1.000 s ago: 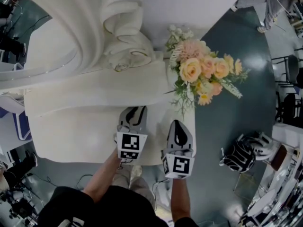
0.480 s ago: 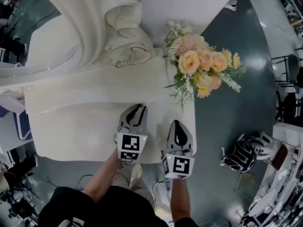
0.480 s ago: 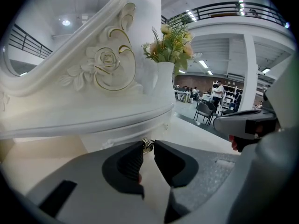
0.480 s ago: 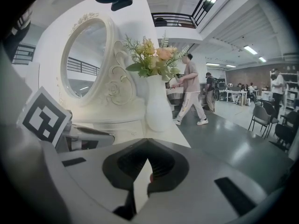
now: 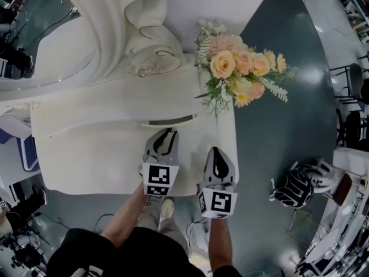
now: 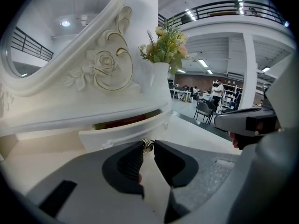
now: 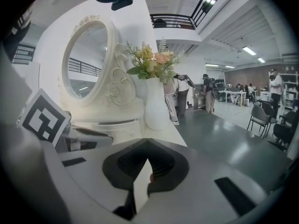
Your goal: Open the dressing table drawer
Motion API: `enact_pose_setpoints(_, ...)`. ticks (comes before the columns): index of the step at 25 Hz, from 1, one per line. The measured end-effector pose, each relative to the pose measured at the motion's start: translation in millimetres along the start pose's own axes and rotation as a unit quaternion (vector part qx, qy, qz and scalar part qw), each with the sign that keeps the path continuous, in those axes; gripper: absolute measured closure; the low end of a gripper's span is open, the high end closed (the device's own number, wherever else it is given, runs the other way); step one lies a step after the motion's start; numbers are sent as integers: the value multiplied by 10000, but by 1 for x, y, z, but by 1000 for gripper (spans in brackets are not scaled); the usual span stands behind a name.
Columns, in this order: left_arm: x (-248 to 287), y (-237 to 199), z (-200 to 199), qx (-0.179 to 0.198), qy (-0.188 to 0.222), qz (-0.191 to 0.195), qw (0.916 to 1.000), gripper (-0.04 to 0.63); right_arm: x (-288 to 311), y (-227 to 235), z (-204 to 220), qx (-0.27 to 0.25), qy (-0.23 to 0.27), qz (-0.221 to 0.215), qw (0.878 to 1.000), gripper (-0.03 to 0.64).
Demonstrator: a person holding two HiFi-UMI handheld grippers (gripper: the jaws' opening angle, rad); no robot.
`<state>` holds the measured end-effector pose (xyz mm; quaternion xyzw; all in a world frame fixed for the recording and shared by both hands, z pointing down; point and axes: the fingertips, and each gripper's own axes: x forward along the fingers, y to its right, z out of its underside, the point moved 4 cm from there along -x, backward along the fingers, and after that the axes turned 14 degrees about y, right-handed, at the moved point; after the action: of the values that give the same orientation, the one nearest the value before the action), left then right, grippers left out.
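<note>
White dressing table (image 5: 86,154), smooth glossy top. Far left is an oval mirror (image 7: 86,59), frame carved with scrolls and a rose (image 6: 103,64), gold-edged. Drawer (image 6: 121,133) sits under the mirror shelf, pulled out a crack: dark reddish gap, contents can't tell. Left gripper (image 6: 148,147) fingers clamped on its small metal knob (image 6: 147,144). Right gripper (image 7: 147,143) just to the right over the tabletop, fingers together, nothing between. Far right corner: white rounded vase (image 7: 156,107) holding peach, pink and yellow flowers (image 5: 239,74) with greenery.
</note>
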<state>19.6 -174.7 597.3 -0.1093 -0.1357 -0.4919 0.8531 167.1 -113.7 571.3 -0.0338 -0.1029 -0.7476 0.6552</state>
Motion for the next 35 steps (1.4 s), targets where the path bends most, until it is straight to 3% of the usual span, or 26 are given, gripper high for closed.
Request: enact_pose_setpoints(35, -40, 28, 15, 43, 22, 35, 10000, 522, -51, -7, 9, -52, -26, -16, 10000, 620)
